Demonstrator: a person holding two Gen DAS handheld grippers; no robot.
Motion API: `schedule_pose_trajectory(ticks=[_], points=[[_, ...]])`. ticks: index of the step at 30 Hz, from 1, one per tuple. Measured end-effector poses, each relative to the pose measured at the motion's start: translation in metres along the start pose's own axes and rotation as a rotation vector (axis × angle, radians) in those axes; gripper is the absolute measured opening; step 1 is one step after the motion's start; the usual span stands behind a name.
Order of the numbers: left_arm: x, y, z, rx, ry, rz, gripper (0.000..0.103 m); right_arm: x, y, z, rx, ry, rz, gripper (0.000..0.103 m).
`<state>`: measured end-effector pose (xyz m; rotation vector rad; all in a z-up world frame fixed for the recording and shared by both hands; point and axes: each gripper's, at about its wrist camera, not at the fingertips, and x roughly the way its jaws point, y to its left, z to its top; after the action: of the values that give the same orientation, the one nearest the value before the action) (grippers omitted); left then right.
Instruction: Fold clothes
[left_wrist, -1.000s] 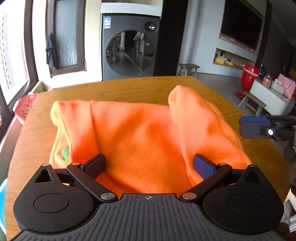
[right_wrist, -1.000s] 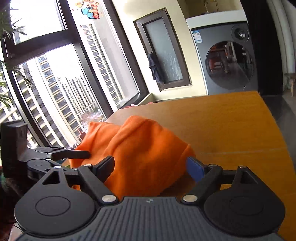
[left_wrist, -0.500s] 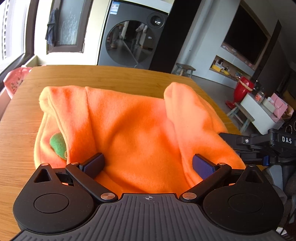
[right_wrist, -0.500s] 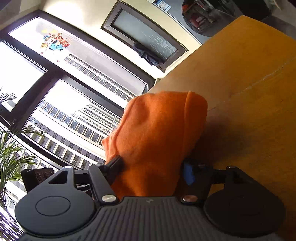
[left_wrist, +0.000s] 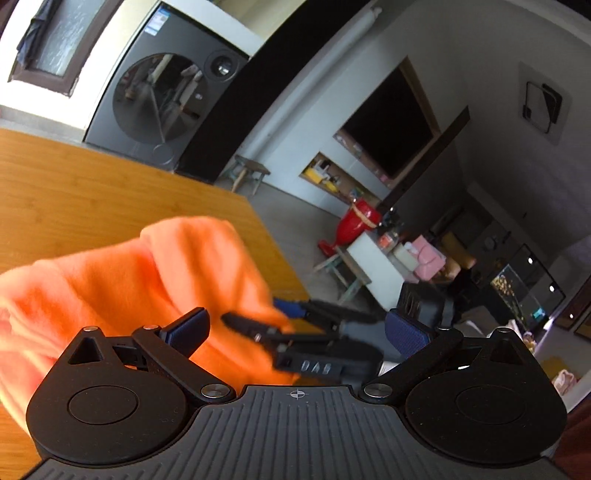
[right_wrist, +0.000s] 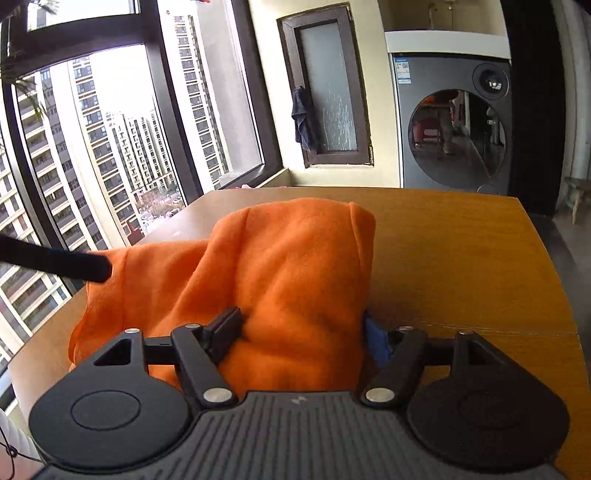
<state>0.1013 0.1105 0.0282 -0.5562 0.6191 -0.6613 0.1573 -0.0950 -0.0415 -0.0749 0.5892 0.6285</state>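
Right gripper (right_wrist: 301, 338): its jaws pressed on a thick fold of the orange garment (right_wrist: 291, 280), dark pad on the left of the fold, blue pad on the right; they had closed and then eased a little wider in the last moments, with the cloth between them throughout.
Left gripper (left_wrist: 295, 328): jaws stood wide apart and gripped nothing; the orange garment (left_wrist: 122, 288) lay behind and left of its left pad, and whether the pad touched the cloth could not be told.
Between the left jaws: the right gripper (left_wrist: 295, 332) showed blurred, its fingers pointing left into the orange cloth.
Left of the right gripper: one dark finger of the left gripper (right_wrist: 55, 260) reached in from the picture's left edge, its tip at the cloth's upper left corner.
Garment's place: bunched in a raised hump just ahead of the right gripper, the rest spreading left and resting on the wooden table (right_wrist: 461, 258).
Table: bare wood ahead and right of the right gripper, with a seam line running across it.
Beyond the table: a grey washing machine (right_wrist: 454, 125) ahead and to the right, a frosted window (right_wrist: 328, 88) with a dark cloth hanging on it, straight ahead.
Far left: tall windows (right_wrist: 110, 140) showing apartment towers.
Far right of the left gripper: a red vase (left_wrist: 356, 223) and a dark screen (left_wrist: 395, 129) on the wall.
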Motion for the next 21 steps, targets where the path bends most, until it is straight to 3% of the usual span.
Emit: schedule_pose_trajectory(ticks=[2, 4, 7, 9, 11, 15, 18, 21], points=[[0.012, 0.005, 0.012, -0.065, -0.021, -0.026, 0.103, 0.004, 0.016, 0.001, -0.069, -0.017, -0.028, 0.074], [0.038, 0.016, 0.02, -0.125, 0.013, -0.016, 0.103, 0.003, 0.02, 0.002, -0.078, -0.028, -0.04, 0.074], [0.075, 0.044, 0.017, -0.183, 0.098, 0.103, 0.103, -0.005, 0.007, 0.001, 0.021, -0.037, -0.021, 0.083], [0.082, 0.061, 0.012, -0.21, 0.11, 0.109, 0.103, -0.013, -0.007, -0.007, 0.121, -0.036, -0.004, 0.092], [0.083, 0.073, 0.008, -0.227, 0.105, 0.094, 0.103, -0.019, -0.017, -0.02, 0.22, -0.05, 0.038, 0.095], [0.081, 0.08, 0.008, -0.252, 0.09, 0.069, 0.103, -0.007, -0.028, -0.037, 0.403, -0.058, 0.12, 0.094], [0.075, 0.076, 0.007, -0.255, 0.075, 0.068, 0.103, 0.005, -0.036, -0.043, 0.542, -0.037, 0.182, 0.076], [0.043, 0.061, 0.008, -0.193, 0.023, 0.079, 0.103, 0.004, -0.04, -0.05, 0.575, -0.044, 0.202, 0.072]])
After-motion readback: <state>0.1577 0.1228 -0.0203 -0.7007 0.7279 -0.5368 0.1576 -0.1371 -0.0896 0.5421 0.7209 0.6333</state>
